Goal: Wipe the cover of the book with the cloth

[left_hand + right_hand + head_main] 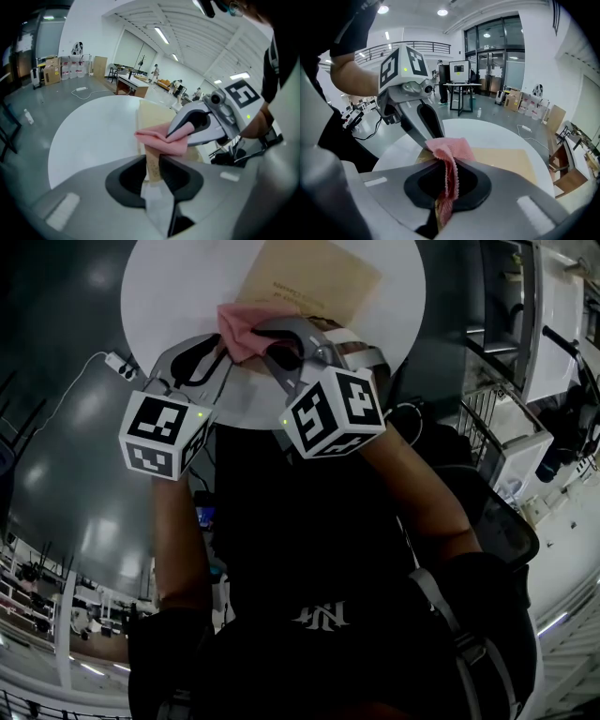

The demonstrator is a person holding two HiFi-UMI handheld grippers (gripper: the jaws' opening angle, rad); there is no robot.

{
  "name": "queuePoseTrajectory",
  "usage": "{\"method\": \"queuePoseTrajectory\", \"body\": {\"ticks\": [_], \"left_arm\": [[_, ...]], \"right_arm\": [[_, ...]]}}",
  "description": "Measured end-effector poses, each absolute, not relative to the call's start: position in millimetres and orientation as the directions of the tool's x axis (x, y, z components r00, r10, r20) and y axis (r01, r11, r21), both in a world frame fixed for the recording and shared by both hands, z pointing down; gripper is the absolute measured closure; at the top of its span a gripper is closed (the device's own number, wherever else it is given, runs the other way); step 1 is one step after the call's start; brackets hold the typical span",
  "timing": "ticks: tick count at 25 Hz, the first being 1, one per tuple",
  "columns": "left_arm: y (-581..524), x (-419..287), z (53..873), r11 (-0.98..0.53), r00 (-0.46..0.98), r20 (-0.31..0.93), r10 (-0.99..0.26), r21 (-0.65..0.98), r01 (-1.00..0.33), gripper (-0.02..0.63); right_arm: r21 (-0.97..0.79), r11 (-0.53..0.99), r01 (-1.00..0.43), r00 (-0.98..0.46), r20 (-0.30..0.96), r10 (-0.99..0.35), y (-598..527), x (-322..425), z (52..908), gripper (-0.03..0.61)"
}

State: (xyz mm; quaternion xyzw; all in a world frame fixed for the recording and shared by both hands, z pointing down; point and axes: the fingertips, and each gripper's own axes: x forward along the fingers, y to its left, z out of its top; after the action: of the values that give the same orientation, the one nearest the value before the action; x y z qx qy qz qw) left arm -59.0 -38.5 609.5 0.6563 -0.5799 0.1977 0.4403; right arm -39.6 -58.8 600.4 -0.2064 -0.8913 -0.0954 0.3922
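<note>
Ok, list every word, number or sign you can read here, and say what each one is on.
On the book: two short lines of dark print on the tan cover, too small to read.
On the dark shirt: a white interlocked monogram, seen upside down; letters not surely readable.
On the marker cubes: black-and-white square patterns, no letters or numbers.
Nothing else legible in any view.

The only mark I can nearly read is a white emblem of interlocked letters, apparently NY, on the person's dark shirt (322, 615), upside down in the head view. The book (309, 282) has two lines of dark print on its tan cover, too small for me to read. The left cube (164, 435) and right cube (335, 411) show only black-and-white square patterns.
</note>
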Motion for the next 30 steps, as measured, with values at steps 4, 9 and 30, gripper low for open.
{"method": "queuePoseTrajectory", "body": {"ticks": [4,9,30], "left_arm": [[-38.1,-59.0,609.2,0.057,0.253,0.77,-0.586,0.351,-0.935,0.525],[-35.9,-60.5,609.2,0.056,0.257,0.769,-0.585,0.354,-0.934,0.525],[-39.4,-56.2,614.5,0.054,0.256,0.761,-0.596,0.356,-0.933,0.525]], "right_arm": [[-0.006,0.913,0.409,-0.602,0.75,0.274,-67.4,-12.4,600.0,0.568],[-0.028,0.936,0.35,-0.579,0.779,0.24,-77.5,24.9,602.3,0.568],[0.033,0.978,0.205,-0.741,0.659,0.133,-109.4,46.8,542.0,0.568]]}}
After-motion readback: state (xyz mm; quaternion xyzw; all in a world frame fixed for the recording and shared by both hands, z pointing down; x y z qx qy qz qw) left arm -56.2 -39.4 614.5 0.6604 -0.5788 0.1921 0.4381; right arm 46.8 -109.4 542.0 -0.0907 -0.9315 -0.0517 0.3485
